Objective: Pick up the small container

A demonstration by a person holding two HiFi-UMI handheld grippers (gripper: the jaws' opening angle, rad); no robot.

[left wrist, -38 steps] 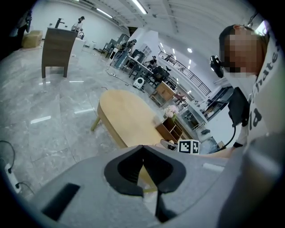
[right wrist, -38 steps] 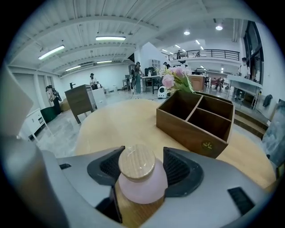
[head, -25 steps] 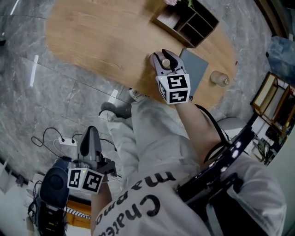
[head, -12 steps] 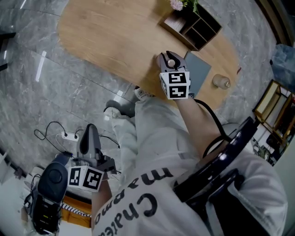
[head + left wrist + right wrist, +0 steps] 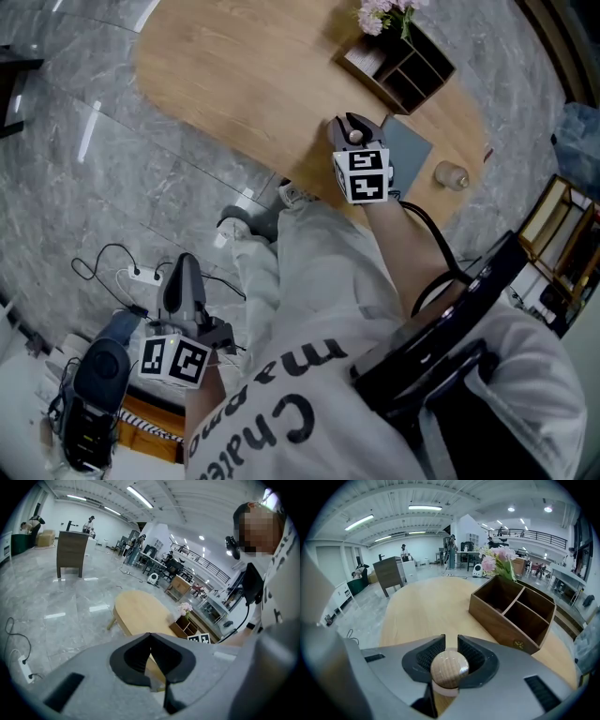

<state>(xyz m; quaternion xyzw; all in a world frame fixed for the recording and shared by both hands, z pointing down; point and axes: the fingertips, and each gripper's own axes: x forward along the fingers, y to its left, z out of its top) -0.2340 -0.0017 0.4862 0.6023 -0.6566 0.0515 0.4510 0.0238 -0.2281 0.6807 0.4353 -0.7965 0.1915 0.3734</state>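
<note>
My left gripper (image 5: pixel 185 265) and right gripper (image 5: pixel 352 129): grey plastic shells, black ribbed pads (image 5: pixel 427 656) on the jaws, each topped by a white marker cube (image 5: pixel 366 175) with black squares. White shirt (image 5: pixel 309 412) with black lettering, pale trousers (image 5: pixel 300 272), black cable (image 5: pixel 428 234).

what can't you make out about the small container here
- Small container, lower body: right gripper view, hidden by its own top and the pads of the right gripper.
- Whether it touches the table: head view, right gripper covers it.
- Jar contents: head view, too small.
</note>
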